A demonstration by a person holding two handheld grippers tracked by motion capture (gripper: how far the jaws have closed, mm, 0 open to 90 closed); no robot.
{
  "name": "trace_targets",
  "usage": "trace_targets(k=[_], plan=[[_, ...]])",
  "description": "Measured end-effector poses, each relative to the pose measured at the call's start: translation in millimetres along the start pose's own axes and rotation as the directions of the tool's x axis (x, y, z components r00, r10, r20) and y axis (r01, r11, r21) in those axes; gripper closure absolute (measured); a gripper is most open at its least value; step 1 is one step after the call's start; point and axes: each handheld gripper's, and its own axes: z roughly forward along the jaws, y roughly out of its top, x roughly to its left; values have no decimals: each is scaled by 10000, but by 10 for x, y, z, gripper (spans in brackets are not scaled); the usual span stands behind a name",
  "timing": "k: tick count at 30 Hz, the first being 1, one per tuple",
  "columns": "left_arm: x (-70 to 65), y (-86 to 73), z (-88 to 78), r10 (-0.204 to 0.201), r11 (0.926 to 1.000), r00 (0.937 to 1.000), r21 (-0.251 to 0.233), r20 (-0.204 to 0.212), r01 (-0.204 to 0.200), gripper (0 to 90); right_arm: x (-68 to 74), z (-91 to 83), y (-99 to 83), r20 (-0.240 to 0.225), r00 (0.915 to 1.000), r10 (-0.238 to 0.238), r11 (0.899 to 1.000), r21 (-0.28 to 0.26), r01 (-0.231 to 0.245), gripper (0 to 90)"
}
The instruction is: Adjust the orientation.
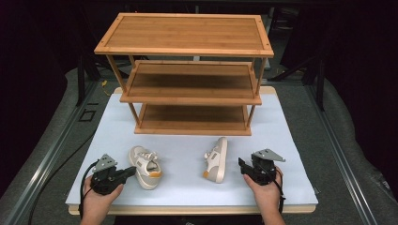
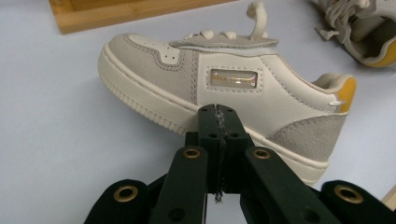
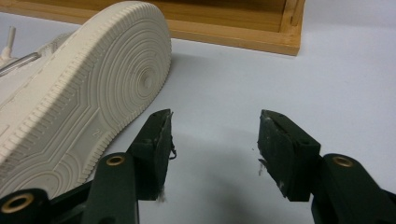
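Two shoes lie on the worktop (image 1: 291,154) in front of a three-tier wooden rack (image 1: 187,75), one near each tool.

Left tool (image 1: 133,170): the jaws are closed flat against each other with nothing between them. In the left gripper view the closed tips sit just short of the sole edge of the left shoe (image 1: 146,167), roughly mid-length; whether they touch it cannot be told. This shoe stands upright on its sole. Its long axis runs from the far left to the near right of the worktop, with the toe towards the rack and the yellow-tabbed heel towards the person. The shoe lies just to the right of the left tool, side-on to it, so the tool meets the shoe across its long axis.

Right tool (image 1: 241,165): the jaws stand wide apart and are empty. The right shoe (image 1: 217,159) lies tipped on its side, just left of this tool, with its ribbed sole facing the tool. Its long axis runs nearly straight away from the person, with the orange-tabbed heel nearest the person and the toe towards the rack.

Each shoe is nearest the hand on its own side. The rack shelves are bare.
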Motion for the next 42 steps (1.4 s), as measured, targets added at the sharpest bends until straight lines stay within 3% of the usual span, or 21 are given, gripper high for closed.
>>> trace_targets(k=[4,9,13,23,33,38,42], plan=[[34,-84,-7,-70,9995,9996,296,-264,77,898,-9,-6,-1,-44,10000,81,10000,13,-81,444],[123,-137,58,-510,9967,9985,630,-184,520,899,-14,-4,-2,-64,9999,144,9999,8,-144,443],[157,-126,136,-469,9959,9986,764,-239,486,899,-3,5,-2,-88,9999,143,9999,18,-143,444],[203,12,352,-464,9973,9985,560,-278,479,898,-2,14,-1,-116,9997,218,9998,-30,-218,451],[217,133,511,-394,9978,9992,540,-62,396,898,26,21,2,-198,9997,143,9999,0,-143,465],[241,130,492,-488,9979,9988,428,-46,490,866,54,-7,17,-154,9999,-59,9999,-141,57,547],[270,116,436,-564,9980,9984,269,-30,565,824,118,-66,45,-516,9982,-297,9990,-336,280,668]])
